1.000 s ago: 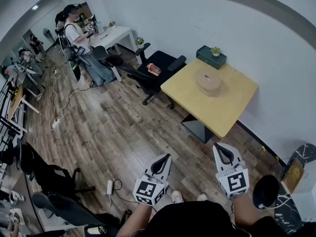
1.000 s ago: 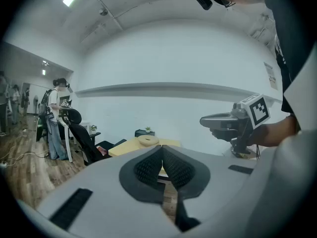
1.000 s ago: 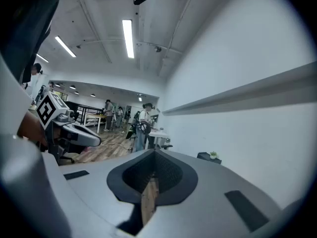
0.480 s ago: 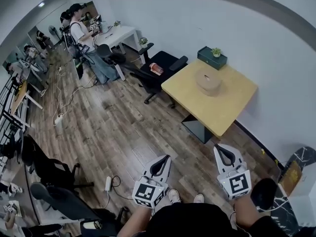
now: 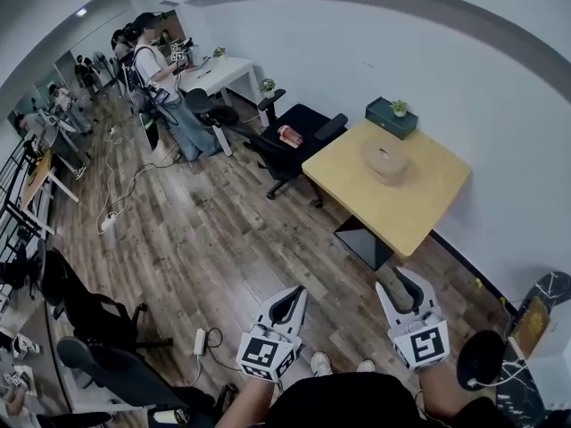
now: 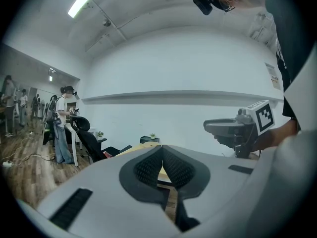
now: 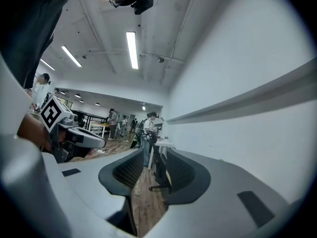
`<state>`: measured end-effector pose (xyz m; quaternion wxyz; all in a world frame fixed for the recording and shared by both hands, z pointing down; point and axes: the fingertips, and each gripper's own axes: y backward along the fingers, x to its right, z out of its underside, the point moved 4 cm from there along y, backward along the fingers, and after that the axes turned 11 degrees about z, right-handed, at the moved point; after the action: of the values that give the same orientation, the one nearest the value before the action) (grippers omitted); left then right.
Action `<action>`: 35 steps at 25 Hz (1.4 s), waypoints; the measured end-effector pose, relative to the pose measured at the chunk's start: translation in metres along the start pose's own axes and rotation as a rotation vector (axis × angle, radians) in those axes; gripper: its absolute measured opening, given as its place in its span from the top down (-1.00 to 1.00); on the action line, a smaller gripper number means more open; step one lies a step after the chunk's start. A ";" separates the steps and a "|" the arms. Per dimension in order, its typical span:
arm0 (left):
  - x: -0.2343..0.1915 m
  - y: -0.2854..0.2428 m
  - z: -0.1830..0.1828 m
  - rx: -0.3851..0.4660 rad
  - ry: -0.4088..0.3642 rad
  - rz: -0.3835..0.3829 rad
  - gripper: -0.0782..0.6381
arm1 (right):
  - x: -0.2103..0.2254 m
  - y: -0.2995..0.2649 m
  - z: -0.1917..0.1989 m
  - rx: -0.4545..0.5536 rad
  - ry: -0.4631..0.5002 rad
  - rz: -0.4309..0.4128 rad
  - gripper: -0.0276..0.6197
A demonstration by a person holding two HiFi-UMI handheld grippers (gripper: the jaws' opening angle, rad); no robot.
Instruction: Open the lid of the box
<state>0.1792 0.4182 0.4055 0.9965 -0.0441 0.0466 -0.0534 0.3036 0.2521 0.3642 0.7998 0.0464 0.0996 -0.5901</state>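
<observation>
A round tan box (image 5: 385, 161) with its lid on sits on a light wooden table (image 5: 419, 208) against the white wall, far ahead of both grippers. My left gripper (image 5: 300, 291) hangs over the wood floor with its jaws together and nothing in them; the left gripper view shows its pads (image 6: 148, 165) touching. My right gripper (image 5: 396, 281) is beside it, nearer the table's front corner. Its jaws are opening, with only floor showing in the gap between them in the right gripper view (image 7: 147, 170). Neither gripper touches the box.
A dark green box with a small plant (image 5: 391, 117) stands at the table's far corner. A black office chair (image 5: 294, 136) holding a red item is left of the table. People stand by a white desk (image 5: 219, 71) at the back left. Cables (image 5: 116, 212) lie on the floor.
The right gripper's jaws have parted from shut. Both grippers sit a little lower in the head view, and the table has drifted slightly right.
</observation>
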 end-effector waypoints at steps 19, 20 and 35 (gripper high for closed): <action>-0.058 -0.015 0.003 -0.010 0.010 0.050 0.73 | -0.011 -0.056 0.012 -0.024 -0.037 0.061 -0.15; -0.062 -0.022 0.003 -0.010 0.011 0.053 0.73 | -0.007 -0.063 0.014 -0.026 -0.036 0.063 -0.15; -0.138 -0.154 -0.011 -0.065 -0.005 0.116 0.73 | 0.071 -0.193 0.030 -0.066 -0.046 0.075 -0.15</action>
<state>0.0262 0.2800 0.4214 0.9961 -0.0736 0.0484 0.0062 0.1430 0.1220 0.3868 0.8246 0.0101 0.0987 -0.5569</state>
